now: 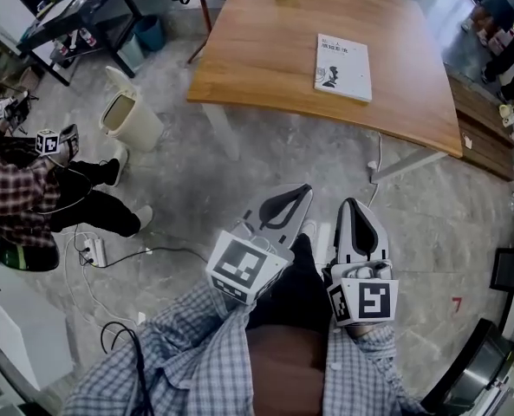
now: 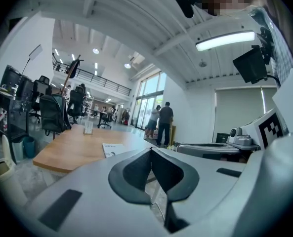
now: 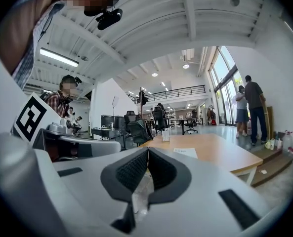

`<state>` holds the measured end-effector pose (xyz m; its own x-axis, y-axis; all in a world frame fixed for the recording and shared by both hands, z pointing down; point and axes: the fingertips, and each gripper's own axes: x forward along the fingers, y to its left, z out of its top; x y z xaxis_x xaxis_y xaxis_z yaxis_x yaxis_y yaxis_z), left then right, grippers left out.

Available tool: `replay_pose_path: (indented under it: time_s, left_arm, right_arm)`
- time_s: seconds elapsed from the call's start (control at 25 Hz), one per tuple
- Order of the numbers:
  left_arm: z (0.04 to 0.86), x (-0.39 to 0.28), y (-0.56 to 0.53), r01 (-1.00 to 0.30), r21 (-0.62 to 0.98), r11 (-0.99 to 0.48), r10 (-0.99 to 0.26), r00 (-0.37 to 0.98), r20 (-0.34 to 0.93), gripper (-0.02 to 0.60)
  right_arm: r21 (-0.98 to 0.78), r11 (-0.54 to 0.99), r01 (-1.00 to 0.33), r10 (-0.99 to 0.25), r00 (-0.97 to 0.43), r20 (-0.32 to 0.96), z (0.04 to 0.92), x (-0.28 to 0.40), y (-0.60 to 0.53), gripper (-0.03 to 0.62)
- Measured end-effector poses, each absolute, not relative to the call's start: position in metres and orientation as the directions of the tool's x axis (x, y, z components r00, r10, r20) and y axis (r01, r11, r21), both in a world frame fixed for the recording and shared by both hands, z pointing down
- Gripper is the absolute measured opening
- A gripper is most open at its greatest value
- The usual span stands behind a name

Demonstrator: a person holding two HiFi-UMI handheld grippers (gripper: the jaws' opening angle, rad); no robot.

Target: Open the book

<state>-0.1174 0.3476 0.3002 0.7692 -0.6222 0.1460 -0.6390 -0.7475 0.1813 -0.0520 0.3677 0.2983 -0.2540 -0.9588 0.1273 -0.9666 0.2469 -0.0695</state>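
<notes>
The closed book [image 1: 343, 68] lay flat, cover up, on the wooden surface [image 1: 265, 50], well ahead of both sets of jaws and touched by neither. The left gripper [image 1: 305, 189] and the right gripper [image 1: 351, 203] hung low and close to the person's body, side by side over the floor and short of the surface's near edge, both pointing roughly toward the book. This looked like an approach posture, with no reach begun. In the left gripper view the jaws of the left gripper [image 2: 150, 150] were pressed together at the tips with nothing between them, and the book [image 2: 112, 148] showed far beyond them, a little left of their line. In the right gripper view the right gripper [image 3: 147, 150] was likewise closed on nothing, its ribbed pads meeting, and the book [image 3: 186, 152] sat far beyond, a little to their right. Closed tips probably suited the job: a thin point could slip under the cover's edge to lift it. A pale bin [image 1: 131, 115] stood on the floor off to the left of the jaws, clear of the path to the book.
</notes>
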Motion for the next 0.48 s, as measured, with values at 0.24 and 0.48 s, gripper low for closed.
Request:
replay_pose_path:
  time_s: [0.24, 0.48]
  left_arm:
    - [0.303, -0.087, 0.304, -0.665, 0.164, -0.729, -0.648, 0.747, 0.150, 0.008]
    - [0.297, -0.047, 0.252, -0.696, 0.160, -0.700, -0.681, 0.718, 0.142, 0.008]
  right_arm:
    - [-0.066, 0.302, -0.951, -0.945, -0.308, 0.111, 0.297, -0.027, 0.316, 0.018]
    - [-0.071, 0.360, -0.930, -0.924, -0.366, 0.112, 0.293, 0.010, 0.263, 0.018]
